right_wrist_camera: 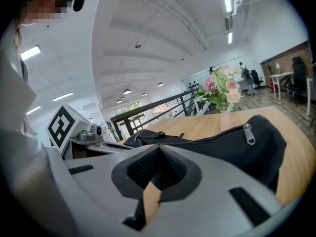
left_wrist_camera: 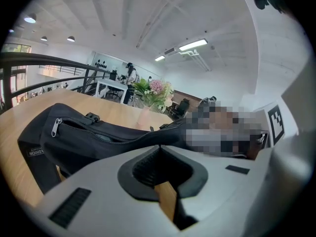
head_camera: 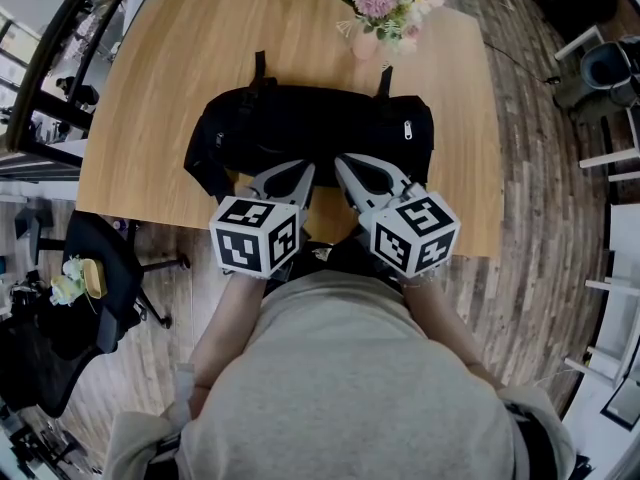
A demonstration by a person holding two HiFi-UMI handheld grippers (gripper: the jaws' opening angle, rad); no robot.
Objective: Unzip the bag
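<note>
The wooden desk [head_camera: 160, 88] carries a black fabric bag [head_camera: 310, 133], which lies lengthwise across its middle. A vase of pink flowers [head_camera: 385, 8] stands behind the bag, near the far edge.

I hold the left claw [head_camera: 305, 170] and the right claw [head_camera: 342, 162] side by side at the bag's near edge. Both have their jaws pressed together with nothing between them.

The zip looks fully closed. I see one metal zipper pull [head_camera: 407, 129] at the bag's right end and another pull [left_wrist_camera: 56, 127] near its left end.

I judge the bag soft, slack and likely to drag if tugged. One claw should pin the cloth beside the zip. The other should pinch the small, probably slippery pull tab.
</note>
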